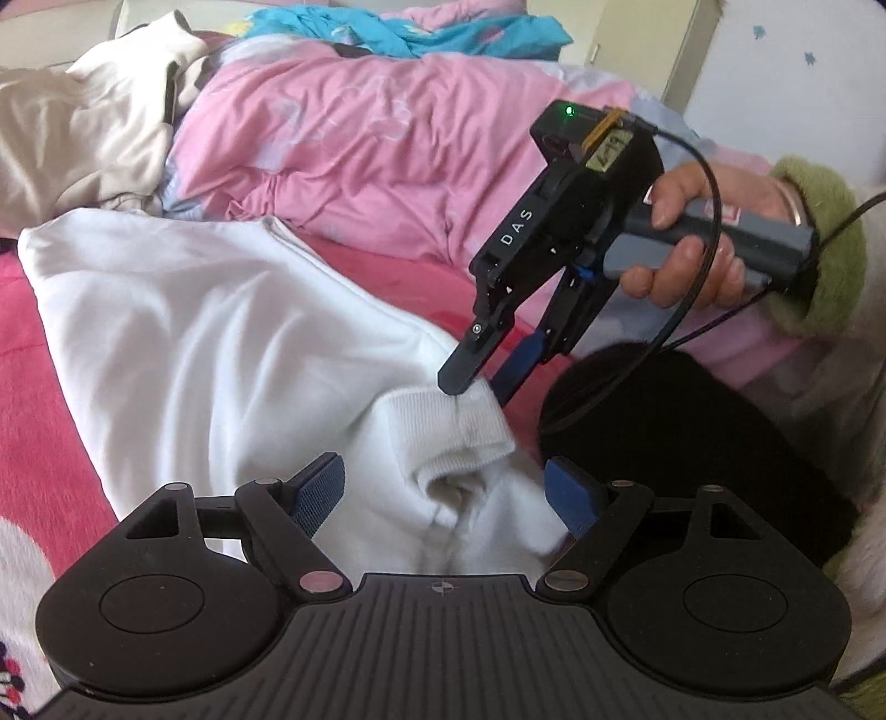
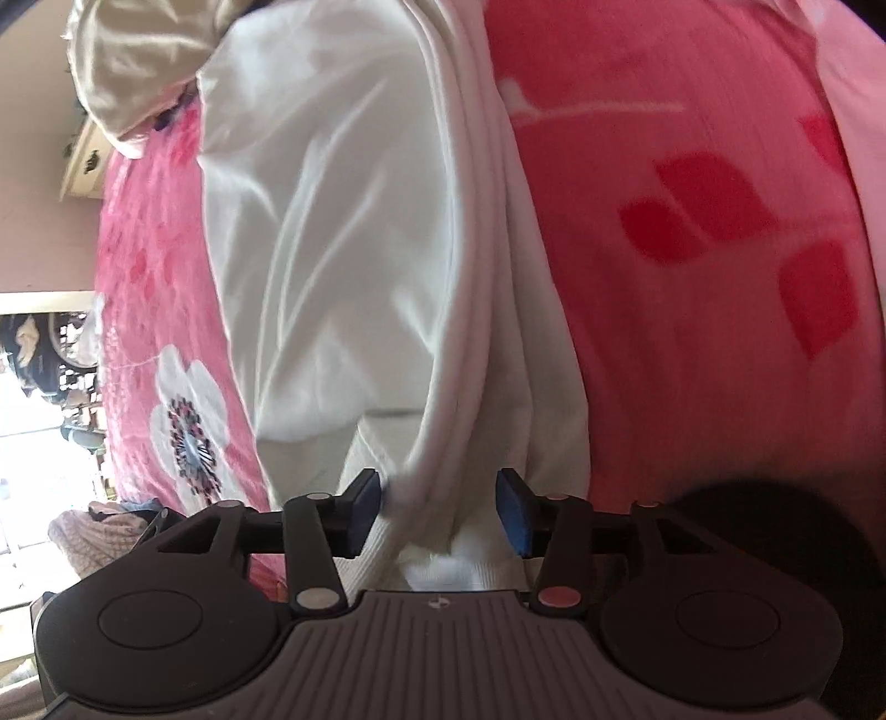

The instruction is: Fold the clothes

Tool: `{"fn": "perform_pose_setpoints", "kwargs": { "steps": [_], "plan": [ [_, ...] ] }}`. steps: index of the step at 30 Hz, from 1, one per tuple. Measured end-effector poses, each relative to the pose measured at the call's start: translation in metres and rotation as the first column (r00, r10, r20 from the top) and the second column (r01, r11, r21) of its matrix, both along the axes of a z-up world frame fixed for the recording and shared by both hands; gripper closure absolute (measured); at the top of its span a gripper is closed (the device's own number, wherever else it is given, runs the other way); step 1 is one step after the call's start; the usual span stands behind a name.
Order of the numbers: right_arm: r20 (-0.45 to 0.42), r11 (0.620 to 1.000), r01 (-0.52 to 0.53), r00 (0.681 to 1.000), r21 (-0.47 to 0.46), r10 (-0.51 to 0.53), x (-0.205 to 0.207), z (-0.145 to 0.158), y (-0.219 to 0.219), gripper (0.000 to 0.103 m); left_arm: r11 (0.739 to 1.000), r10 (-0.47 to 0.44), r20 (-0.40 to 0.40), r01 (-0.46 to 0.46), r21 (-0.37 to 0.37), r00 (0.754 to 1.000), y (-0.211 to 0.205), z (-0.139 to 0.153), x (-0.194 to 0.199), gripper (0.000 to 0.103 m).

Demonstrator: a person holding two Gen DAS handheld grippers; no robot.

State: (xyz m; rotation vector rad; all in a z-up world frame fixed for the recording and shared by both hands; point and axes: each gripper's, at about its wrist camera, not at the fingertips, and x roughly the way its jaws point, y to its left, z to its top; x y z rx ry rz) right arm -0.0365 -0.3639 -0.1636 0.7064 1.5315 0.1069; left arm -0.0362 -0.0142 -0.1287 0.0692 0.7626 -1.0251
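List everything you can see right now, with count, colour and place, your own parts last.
Sweatshirt: one, white, spread on the blanket, ribbed cuff between the grippers.
Blanket: one, red-pink, floral, under the sweatshirt.
Quilt: one, pale pink, behind.
Cloth: one, blue, on the quilt.
Jacket: one, cream, far left.
Dark garment: one, black, right.
Right gripper: open, at the cuff.
Left gripper: open, astride the fabric.
Hand: one, green sleeve.
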Motion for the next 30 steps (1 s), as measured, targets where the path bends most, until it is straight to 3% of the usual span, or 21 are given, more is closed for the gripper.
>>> {"fn": "perform_pose_setpoints", "kwargs": {
  "steps": [6,11,12,16,20,22,24,26,29,30],
  "plan": [
    [-0.006,0.996,0.066,0.998,-0.058,-0.066,-0.005,-0.004,0.005,0.05,1.0,-0.005,0.014,0.005,0.017,1.0,0.003,-0.008,-0.01,0.023],
    [0.022,0.995,0.056,0.998,-0.078,-0.054,0.0,-0.011,0.022,0.051,0.998,-0.016,0.062,0.013,0.062,0.998,0.005,-0.016,-0.021,0.024],
    [0.031,0.995,0.051,0.998,-0.081,-0.048,0.001,-0.012,0.026,0.054,0.997,-0.019,0.071,0.014,0.071,0.997,0.005,-0.018,-0.023,0.025],
    [0.062,0.997,0.029,0.998,-0.074,-0.024,0.002,-0.014,0.033,0.082,0.994,-0.022,0.097,0.012,0.108,0.995,0.006,-0.026,-0.029,0.027],
    [0.11,0.997,0.047,0.993,-0.059,-0.04,-0.001,-0.004,0.031,0.086,0.987,-0.039,0.126,0.019,0.159,0.991,-0.001,-0.037,-0.032,0.028],
    [0.122,0.997,0.071,0.99,-0.044,-0.065,-0.005,0.001,0.024,0.087,0.979,-0.055,0.162,0.021,0.201,0.985,-0.006,-0.042,-0.035,0.032],
    [0.122,0.995,0.1,0.988,-0.024,-0.096,-0.009,0.004,0.017,0.087,0.967,-0.07,0.208,0.014,0.256,0.976,-0.012,-0.046,-0.038,0.044],
    [0.121,0.993,0.122,0.985,-0.006,-0.12,-0.012,0.005,0.013,0.087,0.952,-0.079,0.241,0.002,0.306,0.967,-0.017,-0.05,-0.04,0.05],
    [0.121,0.99,0.143,0.982,0.02,-0.144,-0.016,0.005,0.006,0.087,0.943,-0.092,0.265,-0.002,0.333,0.96,-0.018,-0.053,-0.042,0.053],
    [0.123,0.989,0.147,0.981,0.025,-0.149,-0.017,0.005,0.004,0.087,0.941,-0.095,0.274,-0.004,0.339,0.957,-0.017,-0.053,-0.043,0.059]
  ]
}}
